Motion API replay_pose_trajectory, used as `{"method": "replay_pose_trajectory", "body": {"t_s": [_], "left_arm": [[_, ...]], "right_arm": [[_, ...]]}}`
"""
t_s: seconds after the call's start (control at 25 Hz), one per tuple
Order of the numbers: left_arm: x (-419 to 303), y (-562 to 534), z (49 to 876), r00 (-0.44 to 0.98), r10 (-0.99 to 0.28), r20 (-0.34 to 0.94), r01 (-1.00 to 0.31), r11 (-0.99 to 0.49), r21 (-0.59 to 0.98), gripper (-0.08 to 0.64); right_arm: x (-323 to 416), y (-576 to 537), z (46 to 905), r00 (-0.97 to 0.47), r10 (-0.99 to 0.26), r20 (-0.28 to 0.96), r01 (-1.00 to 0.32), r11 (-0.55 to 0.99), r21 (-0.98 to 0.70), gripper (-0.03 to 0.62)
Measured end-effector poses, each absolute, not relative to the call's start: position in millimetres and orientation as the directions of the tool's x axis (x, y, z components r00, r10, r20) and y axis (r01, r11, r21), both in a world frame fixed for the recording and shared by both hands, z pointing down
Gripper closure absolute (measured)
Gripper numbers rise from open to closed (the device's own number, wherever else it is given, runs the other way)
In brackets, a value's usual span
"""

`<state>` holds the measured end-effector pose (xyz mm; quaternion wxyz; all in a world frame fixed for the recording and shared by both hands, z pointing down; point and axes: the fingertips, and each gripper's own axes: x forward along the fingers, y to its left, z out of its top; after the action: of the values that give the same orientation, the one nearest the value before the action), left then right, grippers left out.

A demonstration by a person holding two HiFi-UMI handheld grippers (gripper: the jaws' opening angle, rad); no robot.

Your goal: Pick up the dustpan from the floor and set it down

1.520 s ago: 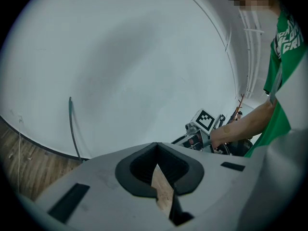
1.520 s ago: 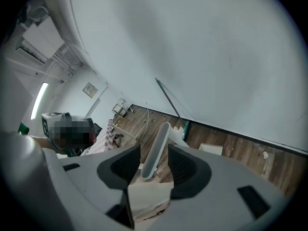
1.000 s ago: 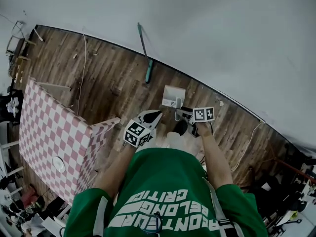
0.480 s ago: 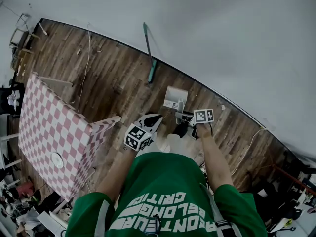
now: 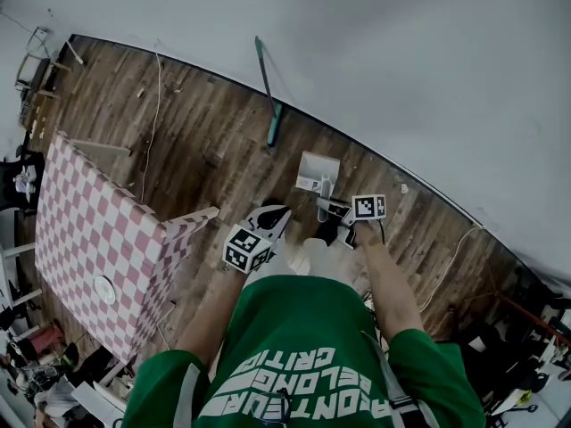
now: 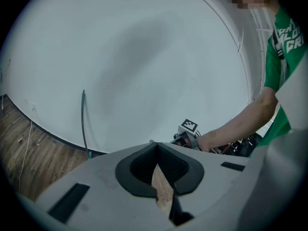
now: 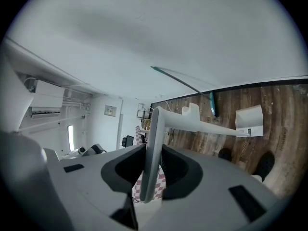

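A white long-handled dustpan point(image 5: 318, 169) stands on the wooden floor close to the wall. Its handle point(image 7: 207, 125) runs back from the pan point(image 7: 250, 120) into my right gripper point(image 7: 152, 146). The jaws have just been closing, and the pads press on the handle's upper end. In the head view my right gripper point(image 5: 327, 205) sits just behind the pan. My left gripper point(image 5: 277, 213) hangs to the left of it, apart from the dustpan. In its own view the left gripper point(image 6: 157, 154) is shut with its tips meeting and nothing between them.
A teal-handled broom point(image 5: 266, 92) leans on the white wall behind the dustpan. A table with a pink checked cloth point(image 5: 94, 239) stands at the left. Cables point(image 5: 152, 105) trail over the floorboards. My shoes point(image 7: 263, 165) are near the pan.
In the head view both grippers and the dustpan keep about the same places; only the camera has shifted slightly.
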<state>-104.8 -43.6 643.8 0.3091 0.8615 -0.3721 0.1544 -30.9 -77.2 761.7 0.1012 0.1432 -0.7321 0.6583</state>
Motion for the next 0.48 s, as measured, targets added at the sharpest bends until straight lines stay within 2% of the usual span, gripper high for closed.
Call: {"method": "replay_pose_trajectory", "body": {"t_s": [0.48], "left_arm": [[-101.7, -43.8, 646.5, 0.684, -0.538, 0.492, -0.728, -0.545, 0.416, 0.557]], "right_arm": [[-16.8, -61.8, 759.4, -0.939, -0.113, 0.326, -0.336, 0.094, -0.937, 0.499]]}}
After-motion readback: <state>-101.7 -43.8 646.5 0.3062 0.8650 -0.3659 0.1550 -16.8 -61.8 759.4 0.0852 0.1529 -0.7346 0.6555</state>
